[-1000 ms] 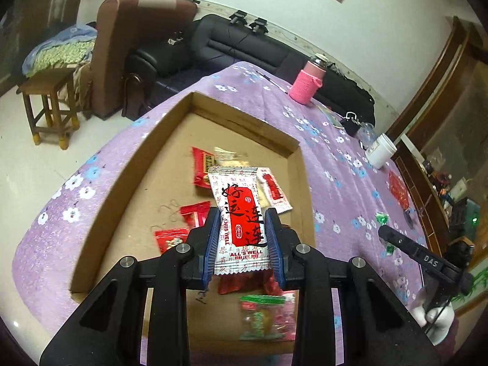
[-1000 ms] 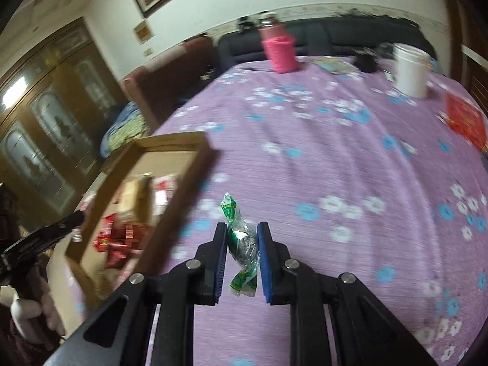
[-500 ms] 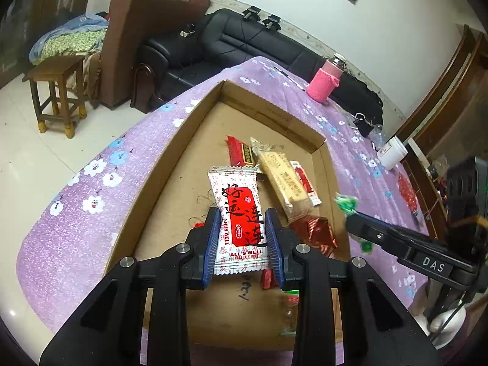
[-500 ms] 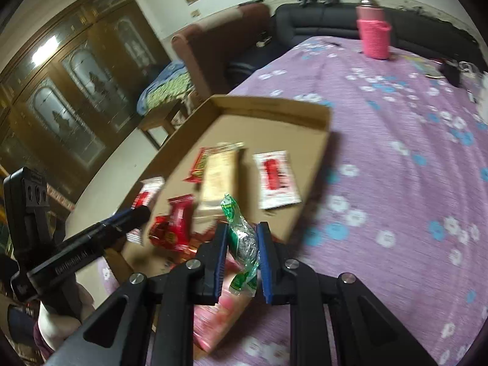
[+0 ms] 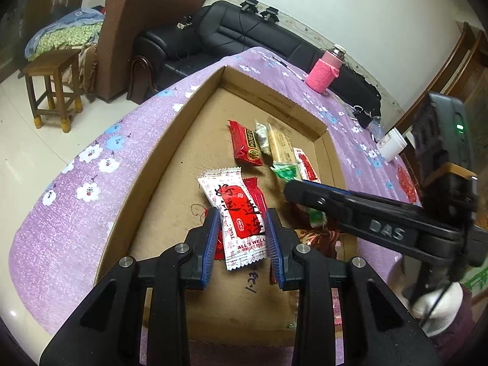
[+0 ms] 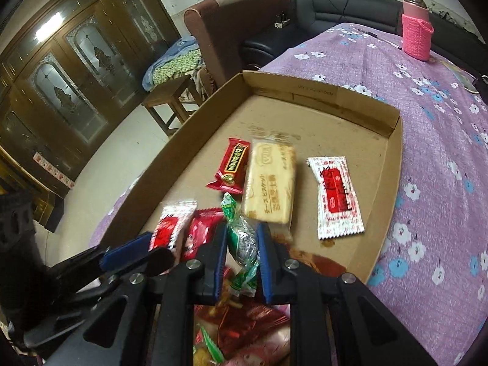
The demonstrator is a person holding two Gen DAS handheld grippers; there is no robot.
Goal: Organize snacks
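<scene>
Left tongs [image 5: 242, 239] and right tongs [image 6: 242, 254] both clamped, side by side.

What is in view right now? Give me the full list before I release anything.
Cardboard tray: 1, brown, on the purple cloth.
White-and-red packets: 2; one in the left gripper, one lying at the tray's right side.
Green candy: 1, in the right gripper over the tray.
Biscuit pack: 1, beige, mid-tray.
Red bar: 1, left of the biscuit pack.
More red wrappers: several, near end of the tray, count unclear.
Bottle: 1, pink sleeve, far end of the table.
Cup: 1, white, far right.
Stool: 1, wooden, on the floor.
Sofa: 1, black.
Left gripper: shut.
Right gripper: shut.
</scene>
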